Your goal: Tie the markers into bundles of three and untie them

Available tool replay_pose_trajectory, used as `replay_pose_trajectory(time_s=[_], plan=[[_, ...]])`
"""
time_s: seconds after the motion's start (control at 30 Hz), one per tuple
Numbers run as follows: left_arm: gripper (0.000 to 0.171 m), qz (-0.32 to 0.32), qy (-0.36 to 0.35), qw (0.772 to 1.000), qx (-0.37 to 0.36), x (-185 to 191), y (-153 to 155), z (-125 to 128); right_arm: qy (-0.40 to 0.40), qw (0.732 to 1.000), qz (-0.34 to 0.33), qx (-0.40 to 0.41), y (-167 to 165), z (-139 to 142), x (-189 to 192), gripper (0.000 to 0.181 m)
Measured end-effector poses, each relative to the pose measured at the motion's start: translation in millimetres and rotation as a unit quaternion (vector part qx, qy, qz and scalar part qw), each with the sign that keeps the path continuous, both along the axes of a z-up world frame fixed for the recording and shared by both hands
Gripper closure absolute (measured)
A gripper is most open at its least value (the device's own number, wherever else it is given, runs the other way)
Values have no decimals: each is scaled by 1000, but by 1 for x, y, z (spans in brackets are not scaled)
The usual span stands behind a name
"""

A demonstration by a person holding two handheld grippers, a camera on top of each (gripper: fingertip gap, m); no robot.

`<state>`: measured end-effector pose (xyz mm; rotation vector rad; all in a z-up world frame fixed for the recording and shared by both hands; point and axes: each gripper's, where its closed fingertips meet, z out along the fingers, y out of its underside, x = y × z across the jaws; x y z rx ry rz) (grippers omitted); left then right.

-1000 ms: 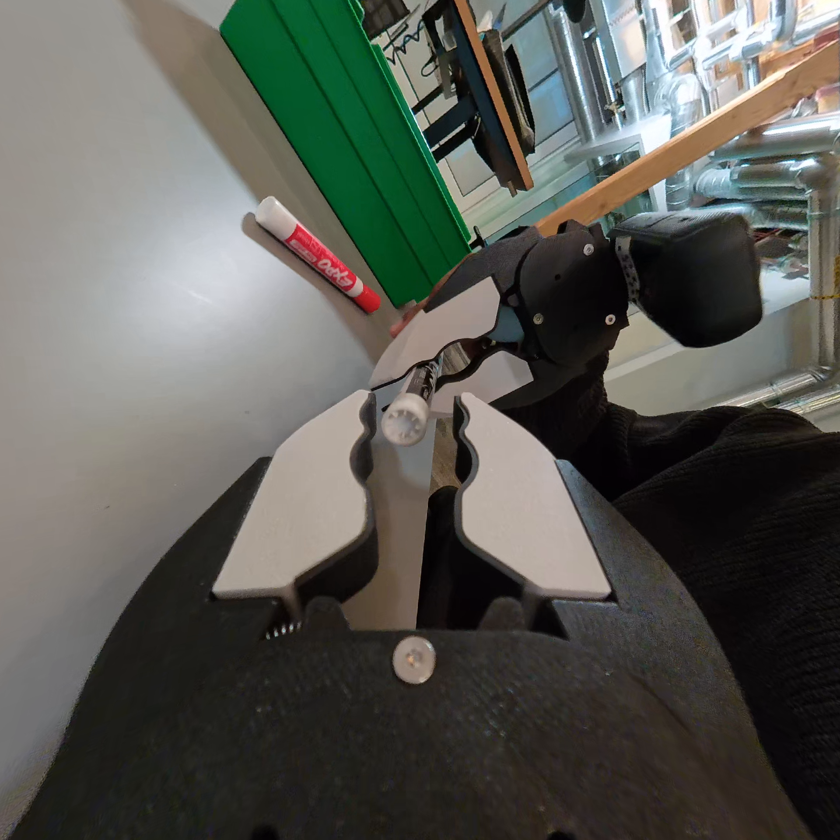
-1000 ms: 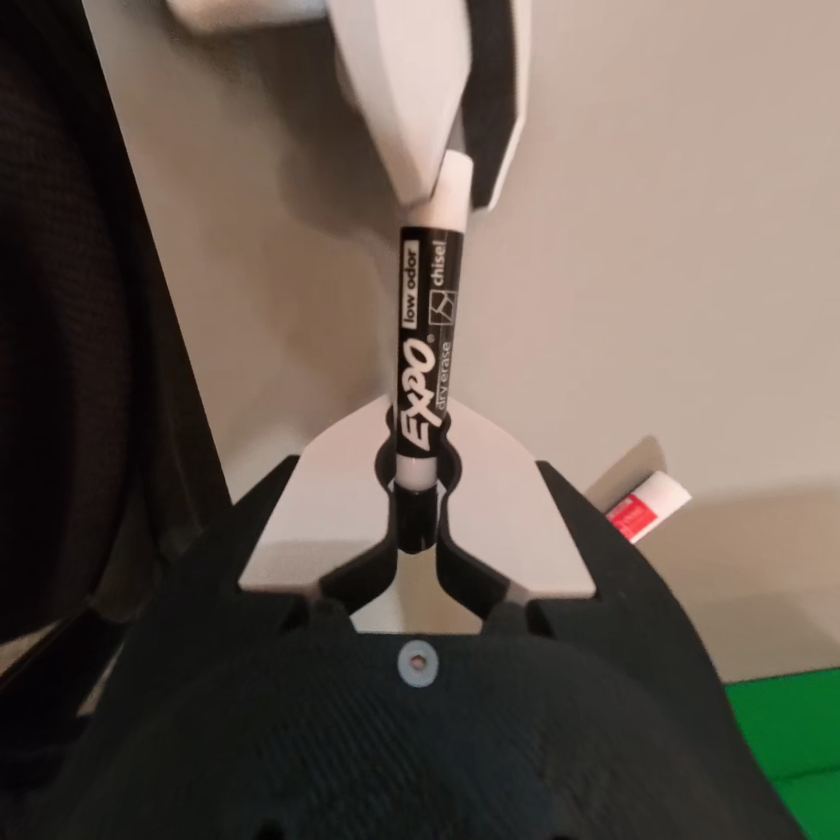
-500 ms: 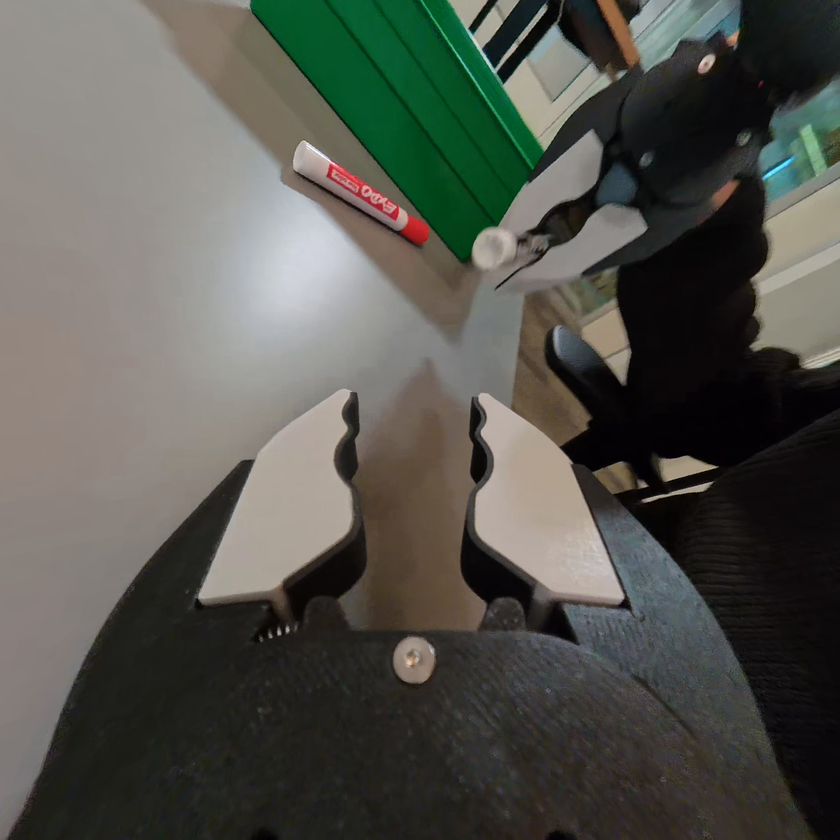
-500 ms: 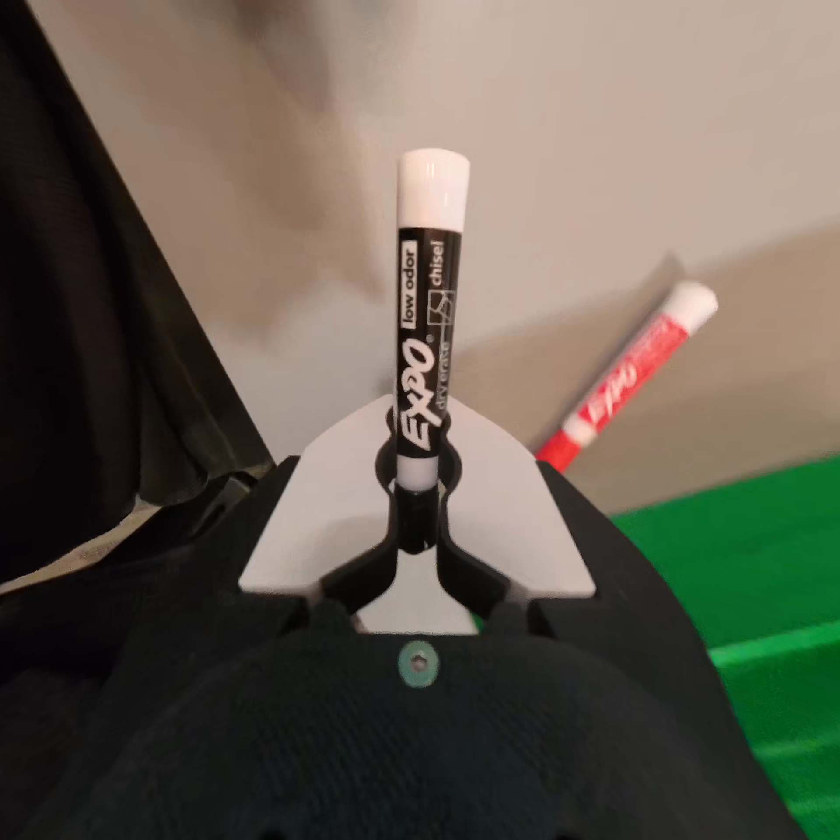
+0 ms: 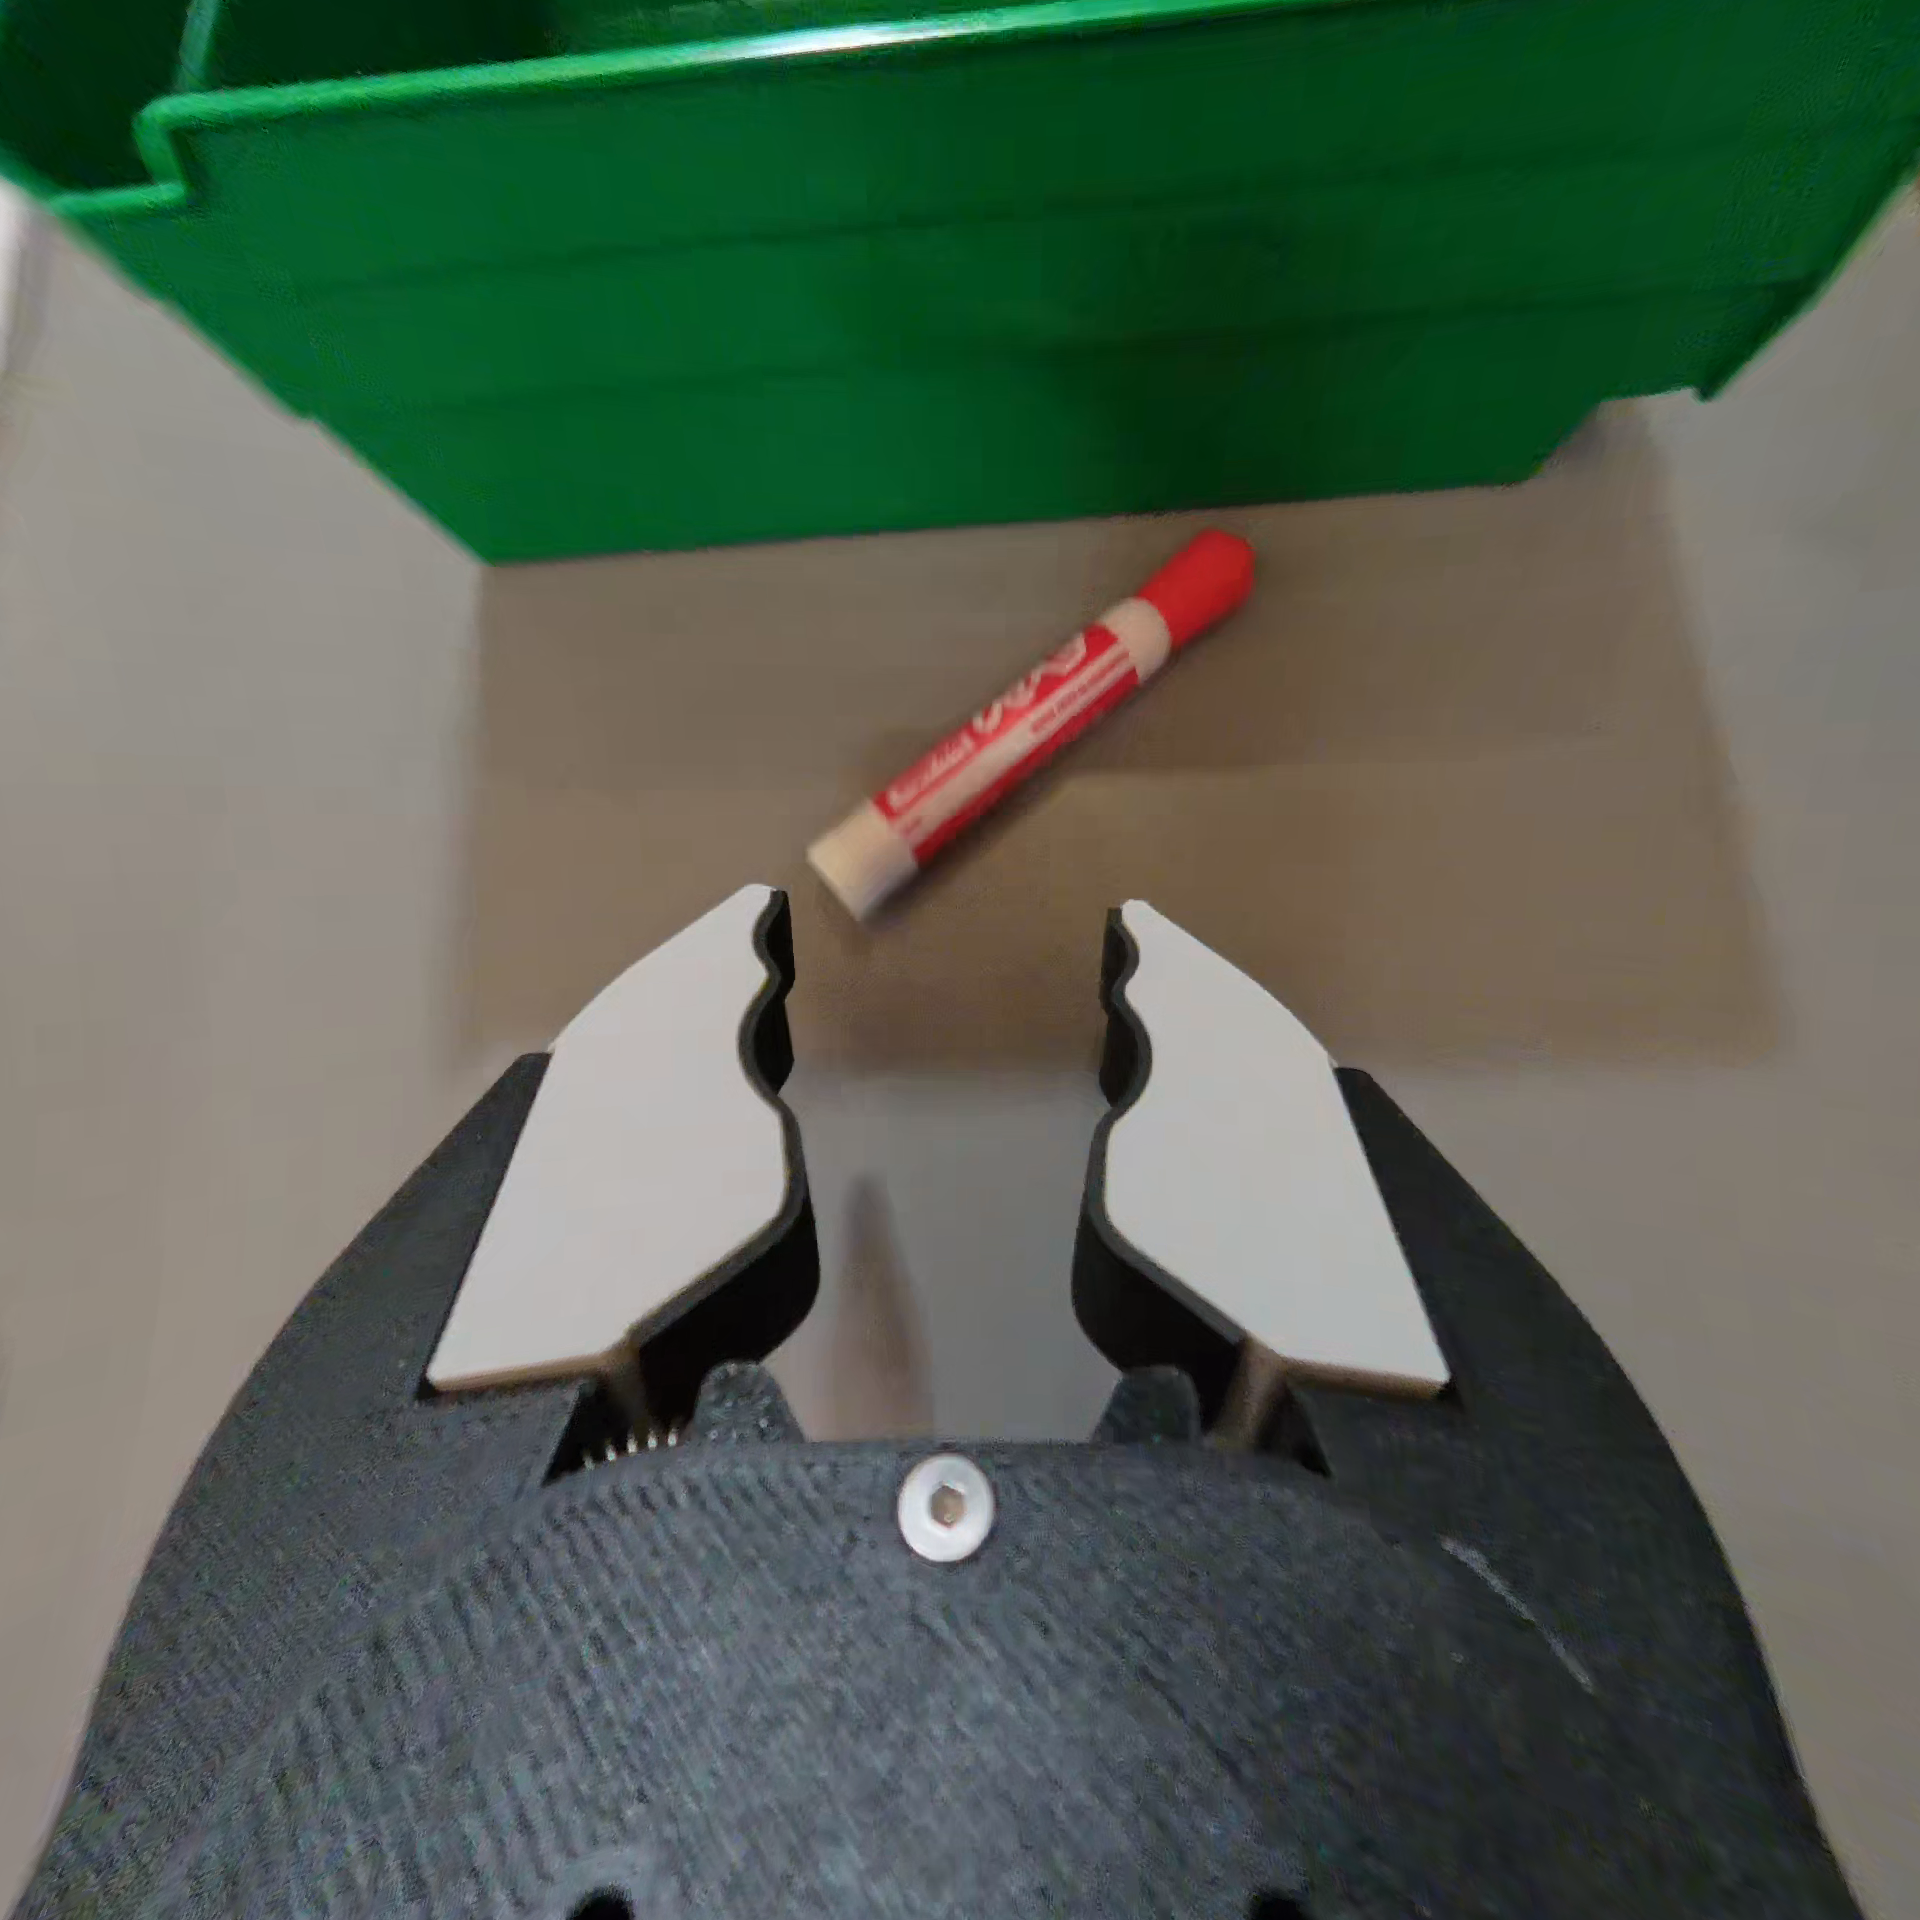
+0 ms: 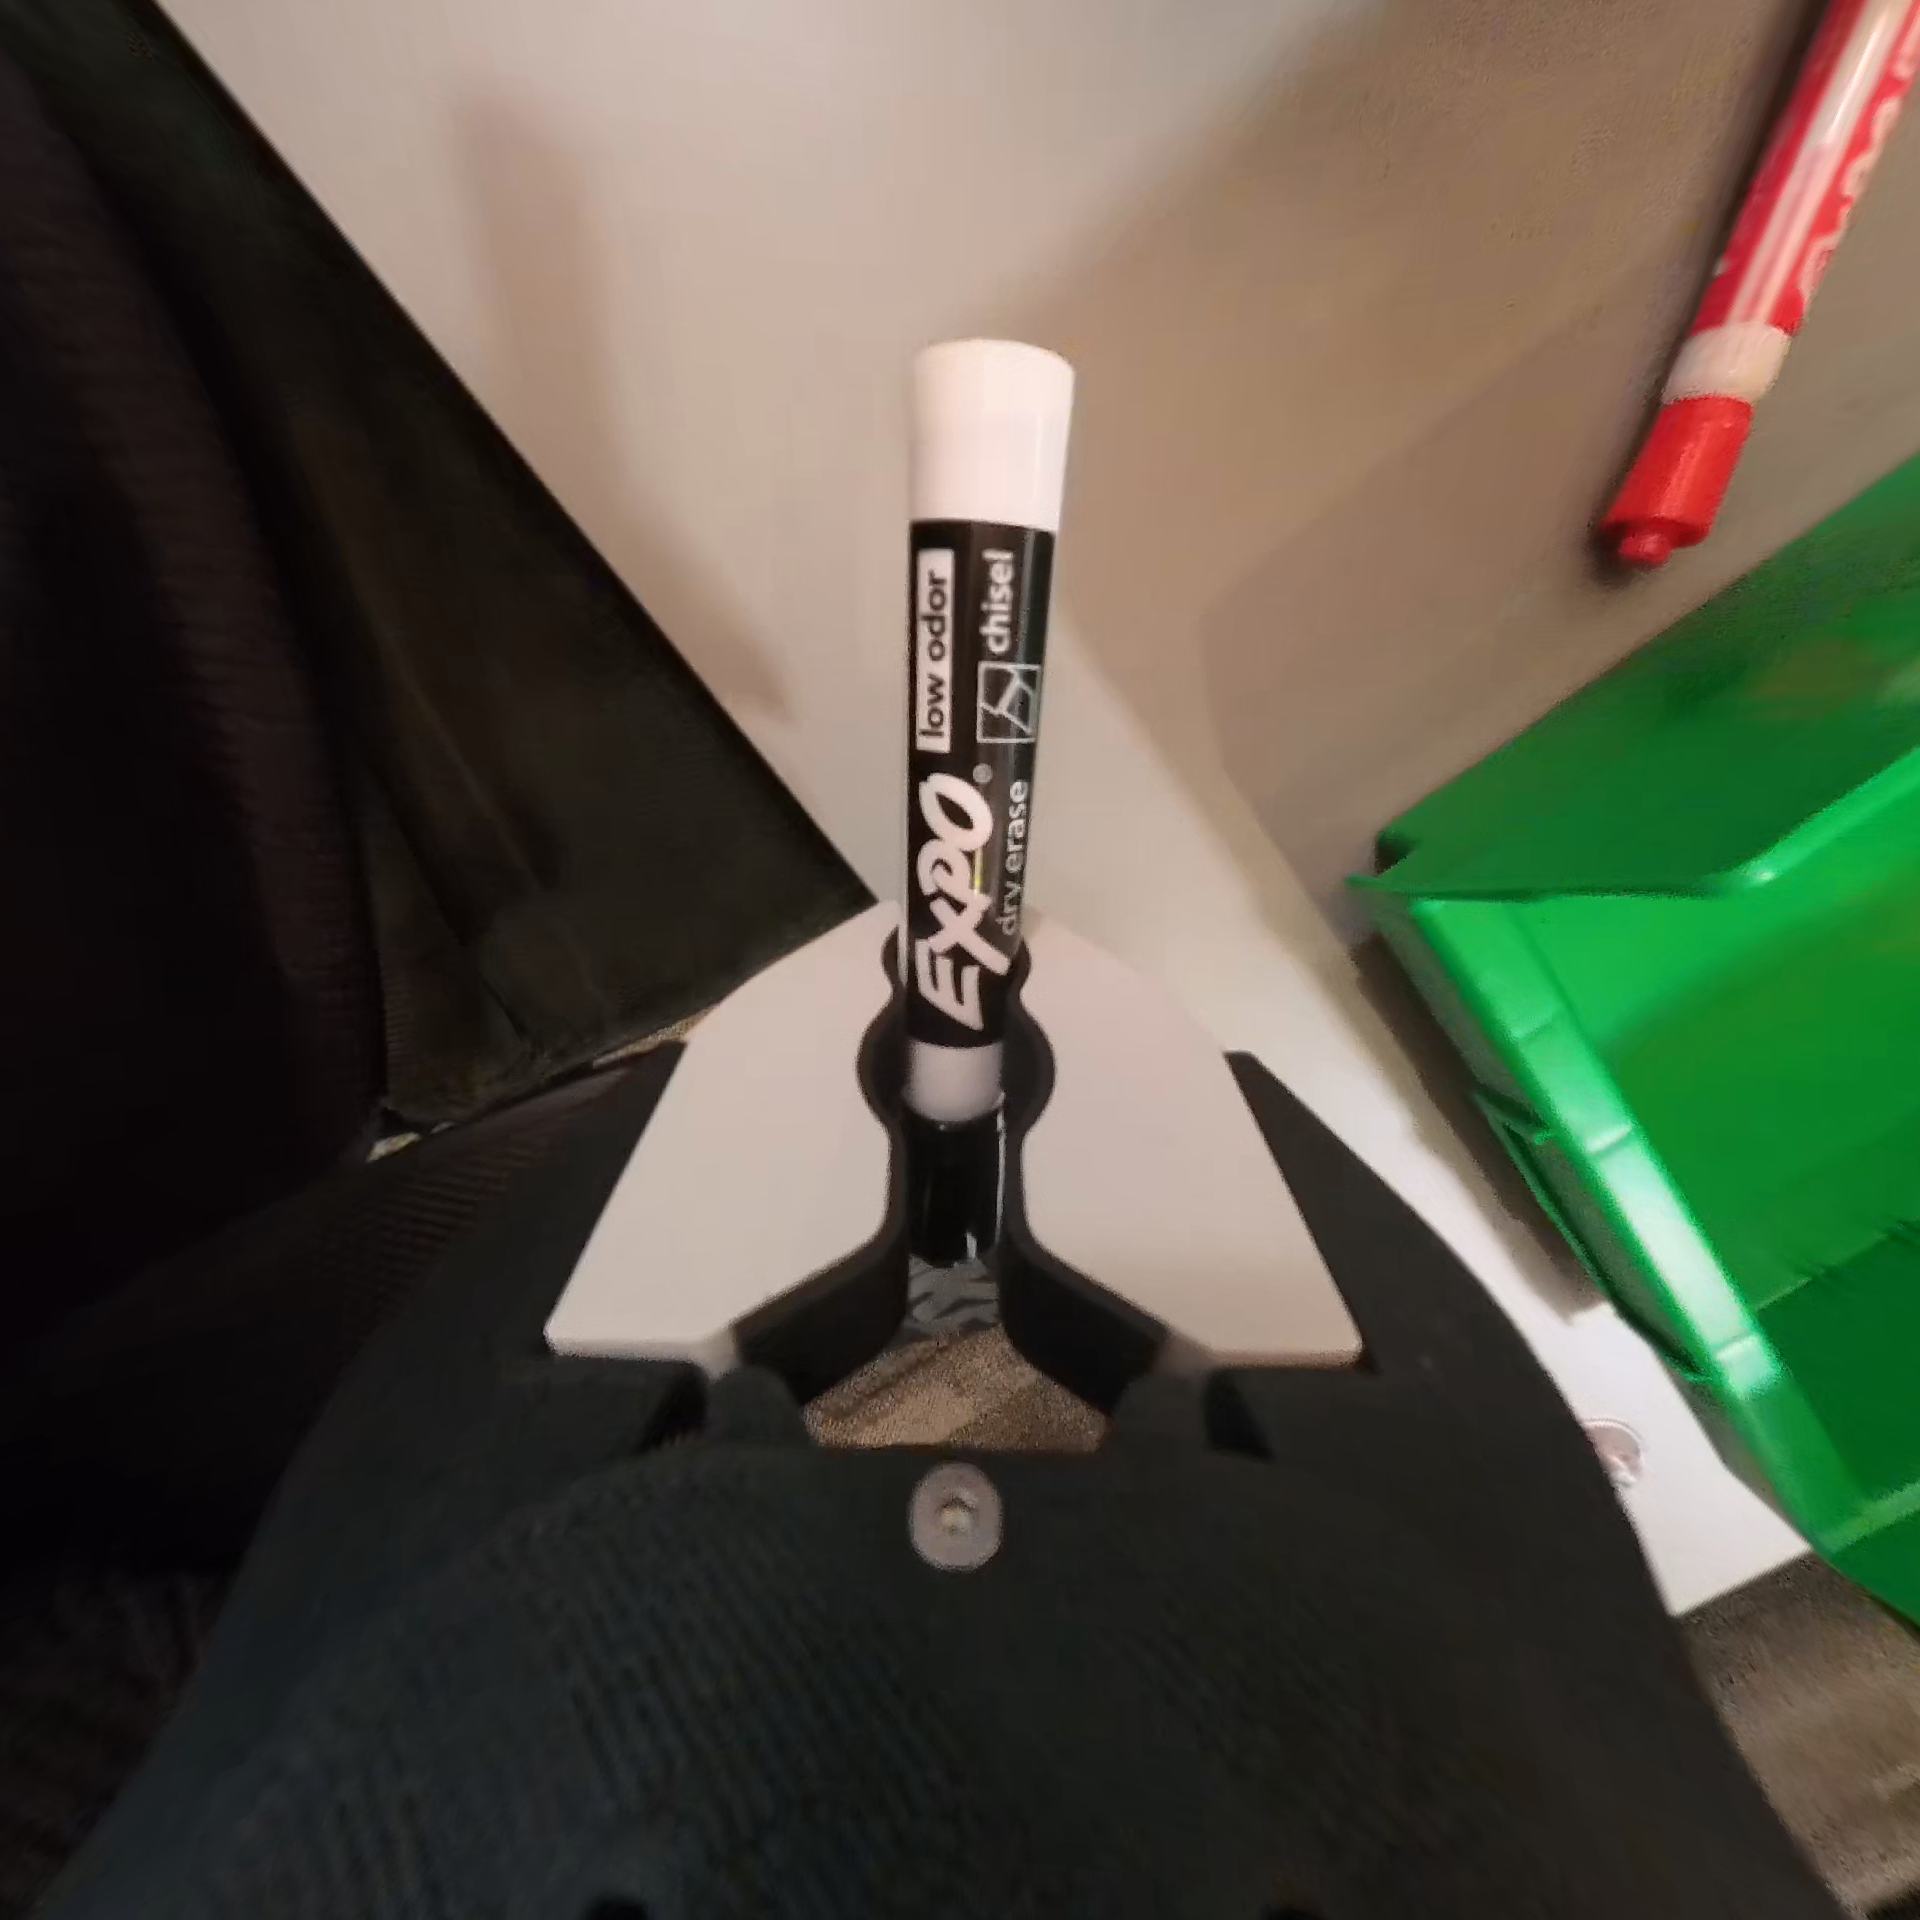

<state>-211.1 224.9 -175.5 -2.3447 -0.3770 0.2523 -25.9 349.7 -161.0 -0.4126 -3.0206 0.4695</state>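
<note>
Glossy plastic bin [image 5: 935,343] — matt table [image 5: 208,831], smooth.

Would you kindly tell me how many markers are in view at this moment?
2. A black marker is clamped in the right gripper. A red marker lies on the table before the green bin, just ahead of the open left gripper. The bin's inside is hidden.
</note>
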Motion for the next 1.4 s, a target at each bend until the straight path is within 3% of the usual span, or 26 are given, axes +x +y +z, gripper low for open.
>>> replay_pose_trajectory(time_s=[0.1,0.2,0.37,0.5,0.67,0.8,0.9,0.97,1.17,1.4], plan=[[119,-59,-46,996,-40,-13,27,-21,6,1000,-4,-17,2,6,12,168],[144,-72,-51,992,-93,-15,27,-35,9,999,-17,-33,9,8,19,168],[150,-70,-61,993,-75,21,7,-35,-2,998,-33,-52,17,1,25,168],[151,-15,-66,998,-18,65,-23,-32,-16,999,-14,-38,7,-12,33,168],[152,78,-81,989,93,119,-80,11,-26,999,36,-18,-22,-19,39,168],[152,77,-75,980,165,166,-105,61,-31,996,83,14,-47,-26,38,168],[153,84,-36,980,178,193,-114,75,-29,992,120,37,-69,-31,34,167],[153,89,-12,984,151,206,-118,70,-26,988,147,47,-84,-35,29,167],[152,73,-39,991,104,248,-106,42,-26,970,230,71,-122,-52,28,167],[153,110,-70,988,84,267,-102,31,-14,950,304,76,-153,-42,37,167]])
